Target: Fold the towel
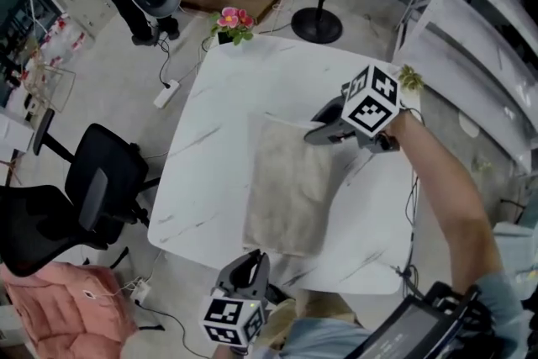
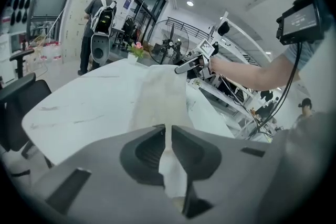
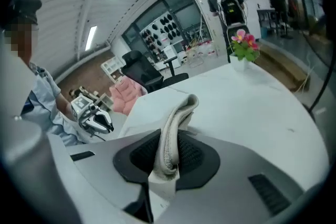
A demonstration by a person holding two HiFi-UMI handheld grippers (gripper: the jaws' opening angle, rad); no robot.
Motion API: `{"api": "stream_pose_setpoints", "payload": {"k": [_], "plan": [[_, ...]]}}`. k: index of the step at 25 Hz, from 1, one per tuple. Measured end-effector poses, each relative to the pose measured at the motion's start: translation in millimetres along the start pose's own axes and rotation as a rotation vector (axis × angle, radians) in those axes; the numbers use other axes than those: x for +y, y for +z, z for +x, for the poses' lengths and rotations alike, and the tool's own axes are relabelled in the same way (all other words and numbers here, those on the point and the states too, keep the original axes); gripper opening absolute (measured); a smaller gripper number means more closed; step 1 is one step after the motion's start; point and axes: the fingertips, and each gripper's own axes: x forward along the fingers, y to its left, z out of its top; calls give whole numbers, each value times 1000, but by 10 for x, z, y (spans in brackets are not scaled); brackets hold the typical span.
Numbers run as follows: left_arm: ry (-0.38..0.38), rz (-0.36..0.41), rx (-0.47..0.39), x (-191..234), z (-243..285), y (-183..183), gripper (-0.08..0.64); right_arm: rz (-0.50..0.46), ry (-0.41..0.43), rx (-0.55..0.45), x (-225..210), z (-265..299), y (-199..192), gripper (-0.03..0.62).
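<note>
Holding the towel [image 1: 290, 189] at two ends.
Left claw [image 1: 250, 258] and right claw [image 1: 318, 134] pinch it; a loose pinch could drop it.

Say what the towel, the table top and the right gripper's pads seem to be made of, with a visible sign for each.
Towel: soft woven cloth, perhaps cotton terry; beige, matte, nubby, bunching limply.
Table top: hard, smooth, white with grey veins; marble or a marble-look surface.
Pads: dark, matte, ribbed; likely rubber.
</note>
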Motion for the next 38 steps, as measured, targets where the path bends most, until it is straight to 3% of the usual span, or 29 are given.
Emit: {"api": "stream_pose_setpoints", "payload": {"k": [10,21,26,33,38], "plan": [[53,22,-99,96,-810,-295,40,-379,-243,15,1105,135,57,78],[42,58,-102,1,-1124,-651,40,-724,-460,22,1871,534,-209,78],[30,65,-92,-31,-1158,-780,38,-837,-540,43,1986,790,-502,80],[36,55,-56,40,-1192,-1015,38,-1002,-650,166,1856,1196,-980,84],[36,45,-36,105,-1158,-1130,38,-1010,-691,186,1692,1400,-1174,94]]}}
